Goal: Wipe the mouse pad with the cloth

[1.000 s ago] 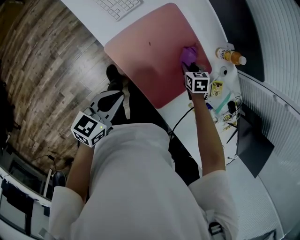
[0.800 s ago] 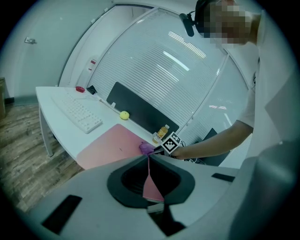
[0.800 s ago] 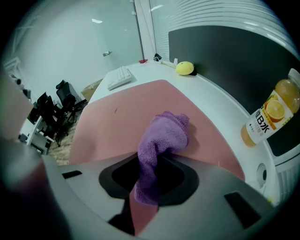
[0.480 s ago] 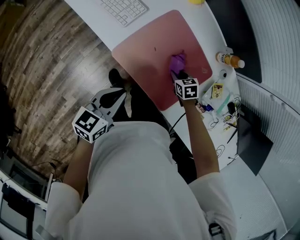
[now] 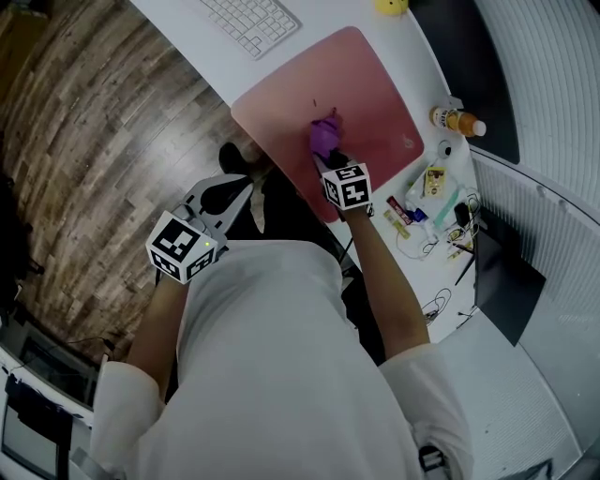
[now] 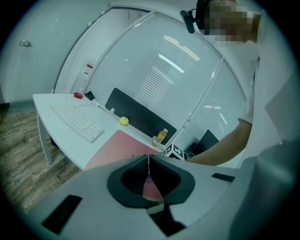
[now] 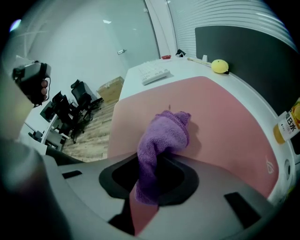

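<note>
A pink mouse pad [image 5: 361, 89] lies on the white desk [image 5: 187, 47]. My right gripper [image 5: 328, 157] is shut on a purple cloth [image 5: 324, 134] and presses it onto the pad near the pad's near edge, left of its middle. In the right gripper view the cloth [image 7: 165, 135] bunches out from between the jaws [image 7: 147, 183] onto the pad [image 7: 225, 117]. My left gripper [image 5: 246, 190] hangs off the desk over the floor, shut with nothing in it. In the left gripper view its tips [image 6: 149, 162] meet, and the pad [image 6: 117, 146] lies beyond them.
A white keyboard [image 5: 246, 21] lies left of the pad. A yellow ball [image 5: 392, 6] sits at the pad's far end. A drink bottle [image 5: 457, 119], small packets [image 5: 433, 180] and cables [image 5: 441, 246] crowd the desk right of the pad. Wooden floor [image 5: 84, 141] lies beyond the desk edge.
My right gripper has dragged the cloth across the pad from its right side toward the left and the near edge. The left gripper has barely moved.
</note>
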`<state>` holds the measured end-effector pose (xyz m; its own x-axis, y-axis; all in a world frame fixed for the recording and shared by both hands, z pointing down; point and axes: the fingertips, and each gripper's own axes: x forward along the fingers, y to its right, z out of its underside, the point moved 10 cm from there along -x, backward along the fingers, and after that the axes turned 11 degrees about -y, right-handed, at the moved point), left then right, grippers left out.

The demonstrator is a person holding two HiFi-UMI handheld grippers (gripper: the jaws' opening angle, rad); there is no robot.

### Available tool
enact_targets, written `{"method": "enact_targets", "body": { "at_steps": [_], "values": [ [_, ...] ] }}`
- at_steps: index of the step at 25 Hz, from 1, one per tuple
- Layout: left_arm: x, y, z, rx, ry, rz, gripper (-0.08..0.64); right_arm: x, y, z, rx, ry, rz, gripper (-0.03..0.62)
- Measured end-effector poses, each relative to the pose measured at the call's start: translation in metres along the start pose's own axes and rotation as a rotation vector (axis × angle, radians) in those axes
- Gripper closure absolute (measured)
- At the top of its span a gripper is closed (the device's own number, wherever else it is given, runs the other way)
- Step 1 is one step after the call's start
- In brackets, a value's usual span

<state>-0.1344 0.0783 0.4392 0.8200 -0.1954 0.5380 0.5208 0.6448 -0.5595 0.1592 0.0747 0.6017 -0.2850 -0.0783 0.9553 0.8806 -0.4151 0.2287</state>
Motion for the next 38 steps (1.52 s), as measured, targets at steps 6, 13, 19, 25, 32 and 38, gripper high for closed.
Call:
{"method": "enact_targets", "body": {
  "at_steps": [6,13,19,25,32,38],
  "values": [
    [-0.012,-0.003,0.001,0.008,0.014,0.003,0.535,0.009,-0.037,-0.005,-0.021,0.007,-0.053,0.48],
    [-0.031,-0.013,0.007,0.014,0.037,-0.003,0.535,0.021,-0.075,-0.015,-0.073,-0.007,-0.106,0.48],
    [-0.051,-0.021,0.007,0.033,0.062,-0.007,0.535,0.019,-0.093,-0.028,-0.125,-0.033,-0.131,0.48],
    [-0.063,-0.026,0.004,0.043,0.074,-0.013,0.535,0.004,-0.102,-0.044,-0.166,-0.018,-0.166,0.48],
    [-0.063,-0.028,0.002,0.028,0.077,-0.037,0.535,0.009,-0.107,-0.062,-0.242,-0.03,-0.226,0.48],
    [-0.057,-0.031,-0.002,-0.001,0.059,-0.077,0.535,0.025,-0.085,-0.064,-0.261,-0.07,-0.249,0.48]
  ]
}}
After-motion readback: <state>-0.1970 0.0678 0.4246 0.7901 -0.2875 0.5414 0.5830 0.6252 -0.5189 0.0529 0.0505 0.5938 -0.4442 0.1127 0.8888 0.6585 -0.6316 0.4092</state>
